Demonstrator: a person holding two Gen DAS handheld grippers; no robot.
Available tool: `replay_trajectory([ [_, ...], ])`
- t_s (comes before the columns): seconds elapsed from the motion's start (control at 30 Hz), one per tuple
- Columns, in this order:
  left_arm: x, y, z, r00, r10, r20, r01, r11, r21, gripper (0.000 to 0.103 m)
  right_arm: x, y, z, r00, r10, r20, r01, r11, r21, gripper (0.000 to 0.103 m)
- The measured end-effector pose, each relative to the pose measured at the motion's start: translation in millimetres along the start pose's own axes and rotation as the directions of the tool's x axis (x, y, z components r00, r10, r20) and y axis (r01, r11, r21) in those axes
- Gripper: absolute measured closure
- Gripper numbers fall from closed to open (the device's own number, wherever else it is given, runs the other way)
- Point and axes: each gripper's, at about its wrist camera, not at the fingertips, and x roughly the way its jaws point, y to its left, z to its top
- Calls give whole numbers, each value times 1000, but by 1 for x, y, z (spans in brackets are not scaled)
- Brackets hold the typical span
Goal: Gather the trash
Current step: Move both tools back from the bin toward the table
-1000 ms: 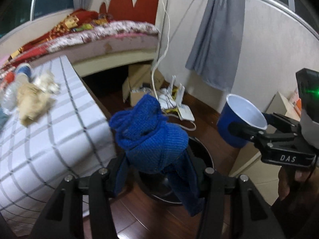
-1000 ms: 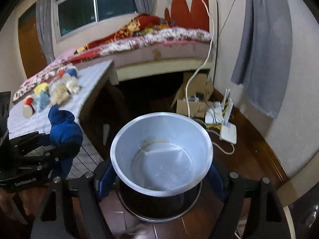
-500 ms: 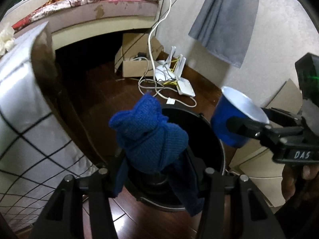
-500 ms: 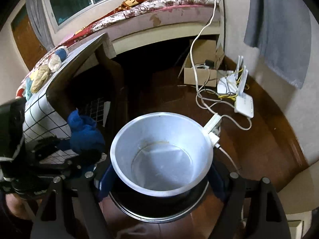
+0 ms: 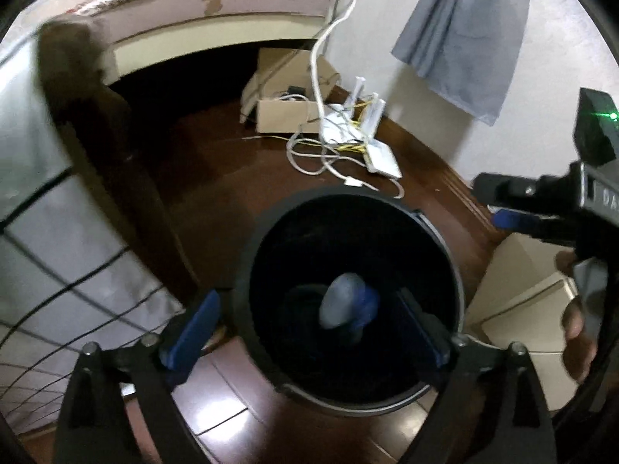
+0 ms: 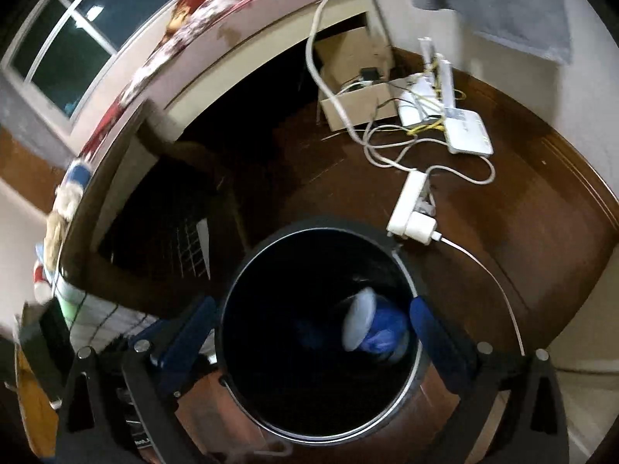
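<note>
Reading perhaps "DA" (image 5: 610, 198), partly cropped.

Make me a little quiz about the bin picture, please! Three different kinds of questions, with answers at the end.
1. True or false: the blue cup is inside the black bin.
2. What stands on the floor beyond the bin? A) a white power strip and routers B) a bicycle C) a fish tank
3. Fill in: both the left gripper and the right gripper have their jaws wide ____ over the bin.

Key
1. True. It shows blurred down in the dark bin.
2. A
3. open. Both have just been opening, with nothing pressed between the pads.
</note>
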Motion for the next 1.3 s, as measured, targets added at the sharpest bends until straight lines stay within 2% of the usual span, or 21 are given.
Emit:
replay_trajectory([
  [0.1,-8,7,-1,999,34,17,-34,999,-20,5,-7,3,-4,999,-41,8,41,999,-14,1],
  [0.37,-31,13,-5,998,31,59,-29,999,-37,4,-26,24,-21,993,-114,35,116,990,-77,1],
  [0.7,-83,40,-14,987,66,148,-53,995,-89,4,-67,62,-39,985,-116,126,137,976,-171,1],
  [0.93,-122,60,-21,969,120,215,-104,991,-87,4,-89,80,-50,978,-106,181,141,970,-197,1],
  [1.3,-161,112,-32,940,216,264,-169,967,-189,4,-106,95,-64,968,-100,232,149,967,-208,1],
])
